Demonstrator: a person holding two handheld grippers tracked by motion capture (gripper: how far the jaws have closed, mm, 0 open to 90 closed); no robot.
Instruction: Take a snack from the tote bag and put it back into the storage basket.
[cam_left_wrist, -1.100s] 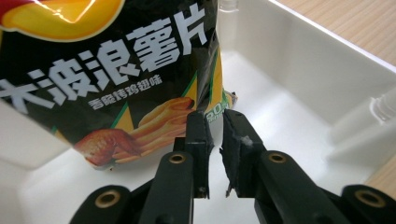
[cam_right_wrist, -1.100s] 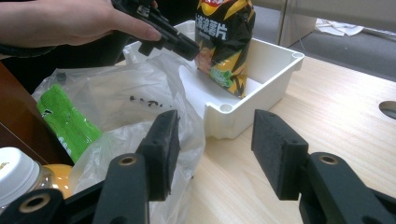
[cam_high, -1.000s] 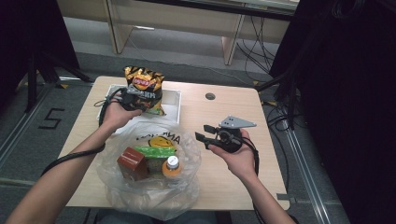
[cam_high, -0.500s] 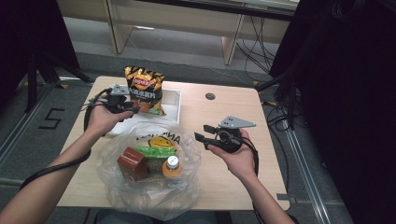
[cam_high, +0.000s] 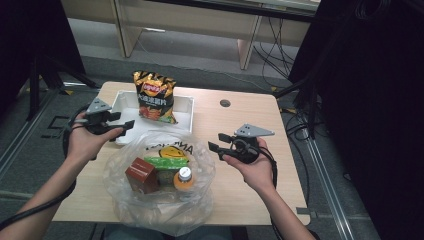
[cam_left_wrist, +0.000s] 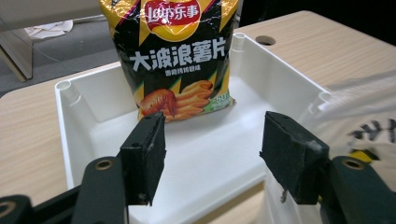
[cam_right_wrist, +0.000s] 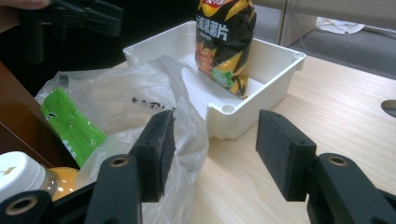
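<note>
Left gripper (cam_high: 120, 126): black two-jaw tool, held at the left edge of the pale wooden table (cam_high: 240, 125), jaws spread and just now opening wider, nothing between the pads (cam_left_wrist: 147, 156). Pointing at the shallow white plastic tray (cam_high: 186, 107), just short of its near rim. Standing upright inside that tray, leaning toward its far wall, well clear of the pads: black and orange crisp bag (cam_high: 155, 96) with a yellow-red logo, printed chips and a wing on its front (cam_left_wrist: 180, 51). Right gripper (cam_high: 216, 142): black too, topped by a grey three-cornered plate, held above the table's right half, jaws parted and lately widening a little, empty, aimed toward the tray and bag (cam_right_wrist: 224, 42). Just left of its pads, touching or nearly so in the right gripper view: clear crumpled plastic shopping bag (cam_high: 150, 200) with a yellow smiley print, lying open at the table's near edge against the tray. Inside it: brown carton (cam_high: 141, 175), green packet (cam_high: 162, 162), orange bottle with white cap (cam_high: 184, 178).
</note>
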